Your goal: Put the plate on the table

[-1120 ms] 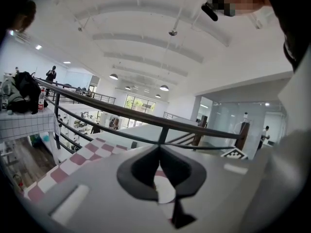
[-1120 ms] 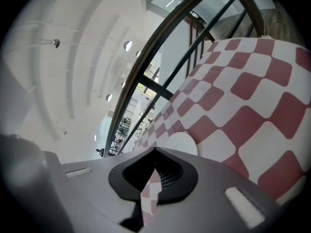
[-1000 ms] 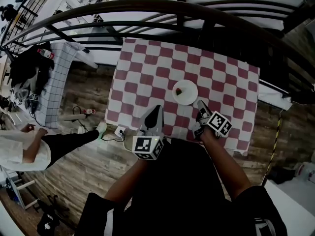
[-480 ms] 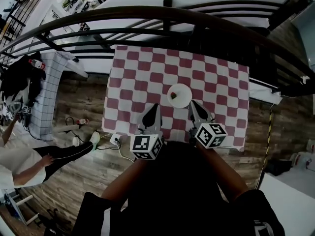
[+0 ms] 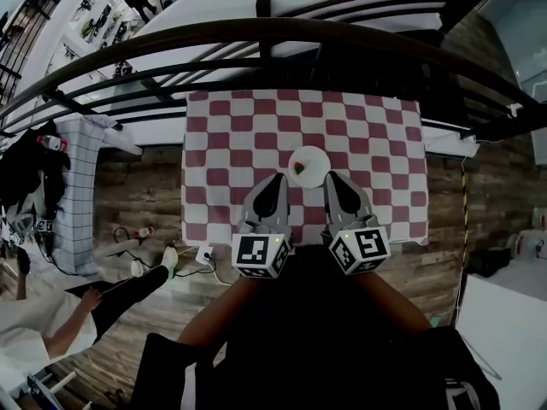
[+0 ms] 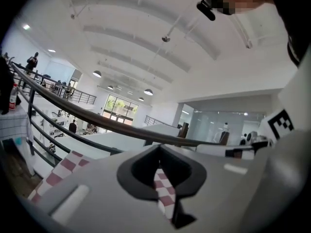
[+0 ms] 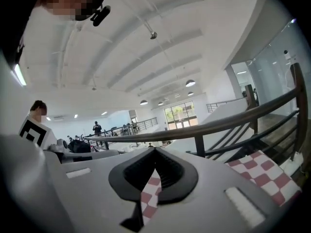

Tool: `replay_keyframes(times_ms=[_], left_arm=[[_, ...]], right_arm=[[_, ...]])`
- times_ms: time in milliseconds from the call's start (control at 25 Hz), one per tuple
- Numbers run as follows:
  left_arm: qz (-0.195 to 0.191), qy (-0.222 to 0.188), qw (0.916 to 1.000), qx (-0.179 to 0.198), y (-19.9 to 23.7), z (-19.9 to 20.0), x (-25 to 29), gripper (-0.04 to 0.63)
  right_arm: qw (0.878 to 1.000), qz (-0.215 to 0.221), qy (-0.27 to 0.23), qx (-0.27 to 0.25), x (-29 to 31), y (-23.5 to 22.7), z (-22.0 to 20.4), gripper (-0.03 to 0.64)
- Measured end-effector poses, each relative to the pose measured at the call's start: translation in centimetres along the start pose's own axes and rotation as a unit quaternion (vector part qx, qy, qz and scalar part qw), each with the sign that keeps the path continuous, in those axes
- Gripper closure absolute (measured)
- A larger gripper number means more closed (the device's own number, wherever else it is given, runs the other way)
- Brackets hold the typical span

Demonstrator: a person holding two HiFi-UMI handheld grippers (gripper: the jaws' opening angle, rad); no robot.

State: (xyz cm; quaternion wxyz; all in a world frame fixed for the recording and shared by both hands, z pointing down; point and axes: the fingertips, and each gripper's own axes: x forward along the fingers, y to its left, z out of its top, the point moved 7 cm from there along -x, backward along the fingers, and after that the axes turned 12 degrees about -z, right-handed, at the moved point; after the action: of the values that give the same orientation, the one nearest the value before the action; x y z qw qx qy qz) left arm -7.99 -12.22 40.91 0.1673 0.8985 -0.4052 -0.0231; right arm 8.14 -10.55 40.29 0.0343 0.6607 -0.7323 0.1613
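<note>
A small white plate [image 5: 308,166] with a dark bit of food on it rests on the red-and-white checked table [image 5: 231,143], near the middle of its near half. My left gripper [image 5: 274,181] and right gripper [image 5: 332,180] are side by side over the table's near edge, just short of the plate, both shut and holding nothing. In the left gripper view the shut left gripper [image 6: 160,152] leaves only a thin slit that shows checked cloth. The right gripper view shows the right gripper [image 7: 154,152] the same way. Neither gripper view shows the plate.
A black curved railing [image 5: 256,37] runs just beyond the table's far edge. On the wooden floor at the left lie cables and a power strip [image 5: 208,253]. A seated person [image 5: 51,336] is at the lower left, beside a grid-patterned cloth [image 5: 79,186].
My right gripper has drawn back from beside the plate and now sits level with the left one. The plate stays on the table. The person at the left has shifted.
</note>
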Motion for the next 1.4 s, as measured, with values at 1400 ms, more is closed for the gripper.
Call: replay_keyframes(times_ms=[1400], left_arm=[[-0.040,-0.046,0.9944,0.086,-1.4,2.1,-2.2,0.586]], right_arm=[[0.998,-0.037,-0.029,-0.051,-2.2,2.8,0.2,0.620]])
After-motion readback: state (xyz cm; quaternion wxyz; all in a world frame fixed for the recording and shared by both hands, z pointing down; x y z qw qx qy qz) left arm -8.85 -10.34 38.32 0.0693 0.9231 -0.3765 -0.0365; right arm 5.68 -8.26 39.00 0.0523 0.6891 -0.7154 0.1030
